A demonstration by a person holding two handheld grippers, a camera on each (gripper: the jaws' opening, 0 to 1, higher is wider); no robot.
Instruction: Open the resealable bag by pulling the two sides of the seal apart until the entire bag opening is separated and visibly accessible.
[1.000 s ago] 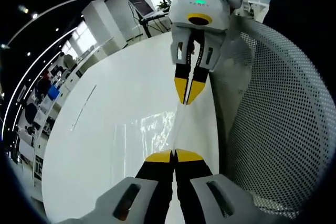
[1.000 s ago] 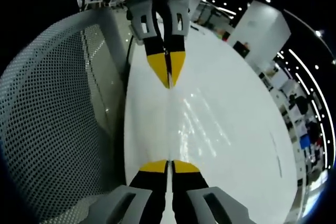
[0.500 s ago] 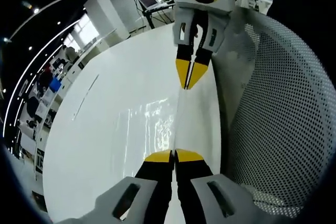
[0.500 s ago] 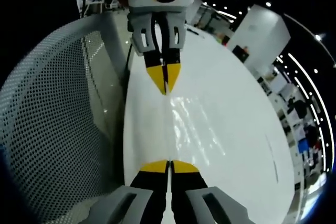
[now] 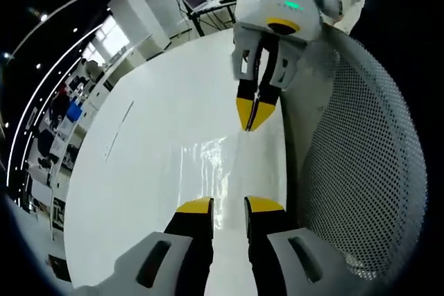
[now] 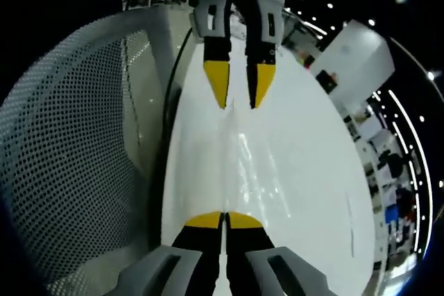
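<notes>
My left gripper [image 5: 229, 205] has its yellow-tipped jaws parted, with the clear, glossy resealable plastic bag [image 5: 208, 164] just ahead of them over the white round counter [image 5: 139, 150]. My right gripper [image 6: 223, 219] is clamped on the bag's near edge [image 6: 223, 171]. A white perforated mesh chair back [image 5: 361, 150] stands beside the counter.
</notes>
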